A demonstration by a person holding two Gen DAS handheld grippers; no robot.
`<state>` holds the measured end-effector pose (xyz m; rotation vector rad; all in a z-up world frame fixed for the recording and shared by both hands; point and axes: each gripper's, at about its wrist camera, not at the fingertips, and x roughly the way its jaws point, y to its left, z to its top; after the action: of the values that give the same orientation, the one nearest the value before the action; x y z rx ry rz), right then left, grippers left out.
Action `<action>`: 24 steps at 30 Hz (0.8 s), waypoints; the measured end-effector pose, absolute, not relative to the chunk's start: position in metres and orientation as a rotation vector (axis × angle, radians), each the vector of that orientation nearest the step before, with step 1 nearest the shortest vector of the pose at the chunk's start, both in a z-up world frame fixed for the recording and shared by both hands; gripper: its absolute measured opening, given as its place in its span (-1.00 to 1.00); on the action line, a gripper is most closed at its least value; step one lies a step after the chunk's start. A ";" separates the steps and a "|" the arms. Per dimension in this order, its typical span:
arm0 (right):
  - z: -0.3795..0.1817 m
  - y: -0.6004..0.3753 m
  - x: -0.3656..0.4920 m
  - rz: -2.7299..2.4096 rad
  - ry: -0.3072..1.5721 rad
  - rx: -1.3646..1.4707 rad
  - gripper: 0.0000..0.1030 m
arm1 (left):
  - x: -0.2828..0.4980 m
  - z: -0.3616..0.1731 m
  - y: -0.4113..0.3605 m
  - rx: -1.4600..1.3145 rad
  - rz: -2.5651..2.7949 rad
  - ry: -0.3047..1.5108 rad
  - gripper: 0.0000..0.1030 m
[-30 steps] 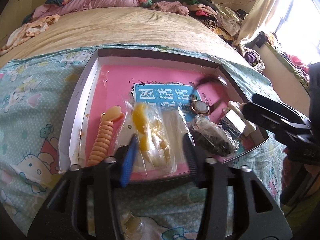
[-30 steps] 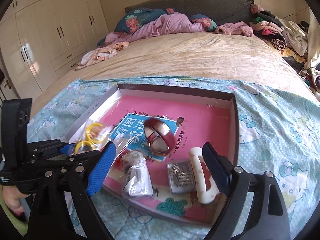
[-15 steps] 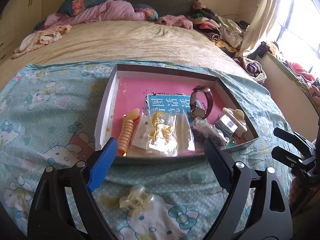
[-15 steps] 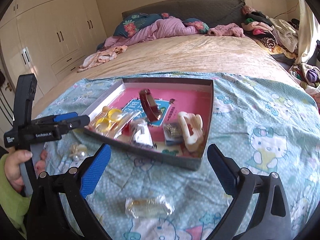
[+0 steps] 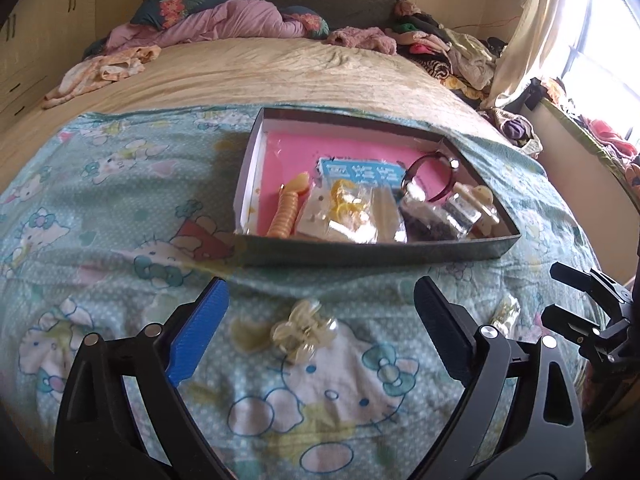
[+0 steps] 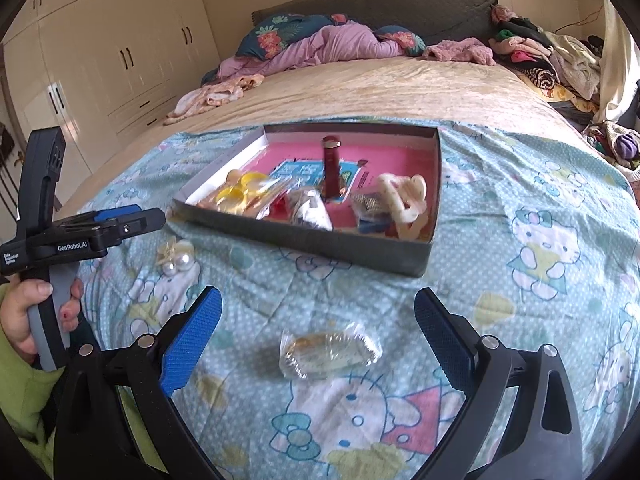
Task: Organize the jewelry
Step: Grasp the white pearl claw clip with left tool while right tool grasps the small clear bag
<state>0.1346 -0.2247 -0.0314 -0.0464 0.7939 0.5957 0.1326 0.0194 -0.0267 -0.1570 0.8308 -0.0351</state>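
Two jewelry pieces wait outside the box on the bed.

At frame centre, a clear hair clip lies before the released left hand-held gripper; a bagged bracelet before the released right hand-held gripper, likely bound for the box above.

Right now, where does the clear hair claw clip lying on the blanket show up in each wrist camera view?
Left wrist: the hair claw clip lies low and central, on the blanket between the open left tongs.
Right wrist: hair claw clip at left, just below the left tongs' tips.
Shared landmark: the box, just beyond it.
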 end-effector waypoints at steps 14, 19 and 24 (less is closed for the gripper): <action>-0.069 -0.220 0.122 0.586 0.874 -0.090 0.87 | 0.124 -0.063 0.022 -0.178 -0.028 0.915 0.65; -0.080 -0.222 0.124 0.583 0.895 -0.089 0.87 | 0.131 -0.071 0.015 -0.152 -0.027 0.930 0.55; -0.088 -0.219 0.127 0.585 0.891 -0.104 0.86 | 0.143 -0.082 0.012 -0.102 0.002 0.956 0.28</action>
<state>0.1272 -0.2193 -0.0877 -0.1041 0.8913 0.5852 0.1428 0.0124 -0.0825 -0.1023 0.9561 0.0021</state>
